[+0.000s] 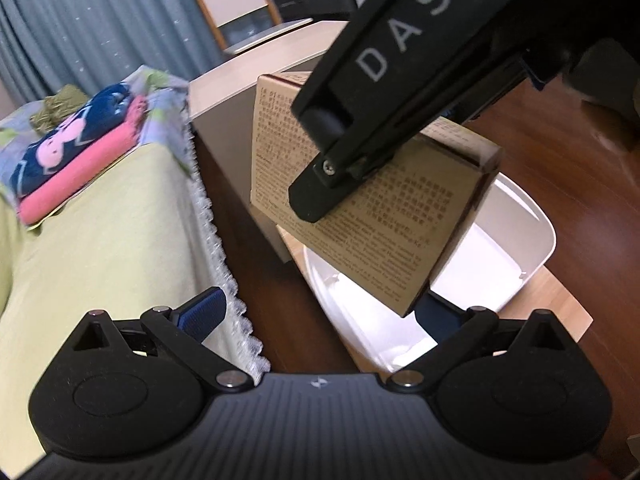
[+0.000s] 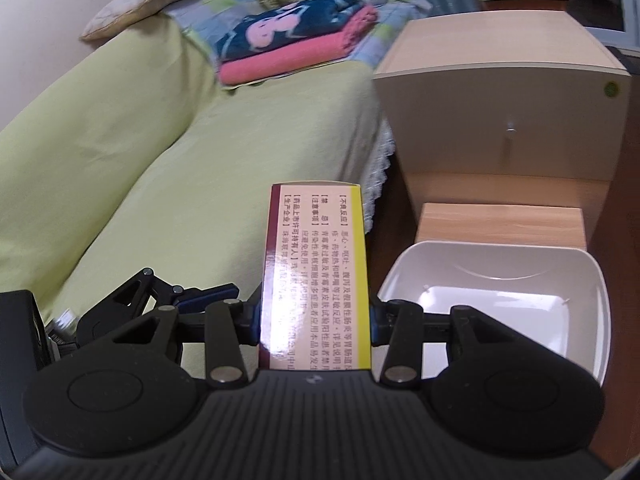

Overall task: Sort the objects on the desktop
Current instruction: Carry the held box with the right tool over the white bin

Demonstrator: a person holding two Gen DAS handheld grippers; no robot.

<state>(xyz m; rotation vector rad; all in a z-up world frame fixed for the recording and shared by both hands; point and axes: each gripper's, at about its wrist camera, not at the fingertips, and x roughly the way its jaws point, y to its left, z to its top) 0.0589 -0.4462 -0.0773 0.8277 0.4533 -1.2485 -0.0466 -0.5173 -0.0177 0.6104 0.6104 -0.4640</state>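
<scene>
Right gripper (image 2: 316,320) is clamped on the box (image 2: 316,276), a printed medicine carton, held by its long sides with most of it sticking out past the fingers. In the left wrist view the same box (image 1: 360,208) hangs in the air, tilted, above the white bin (image 1: 520,240), with the right gripper (image 1: 340,176) pinching it from above. Left gripper (image 1: 316,312) has its jaws wide apart and holds nothing.

Risks, as I judge them:
- The grip sits near one end of the box, so the long overhang could let it pivot or slip if it is swung fast.
- In the right wrist view the bin (image 2: 500,256) lies to the right of the box, not straight under it; an early release could hit the rim or drop the box to the floor.
- The left gripper is just below the box; raising it could knock the box loose.
- The cabinet (image 2: 500,80) and the wooden block (image 2: 500,224) stand close behind the bin, so overshooting could bump them.

Hard to tell:
- Left gripper's right finger is mostly hidden behind the box corner.
- The bin floor under the box is covered in the left view; only part of the bin shows in either view.
- Contact of the right pads is blocked by the box itself.
- Sofa (image 2: 160,140) and folded blankets (image 2: 296,40) are blurred.
- No desktop or other objects to sort are visible.
</scene>
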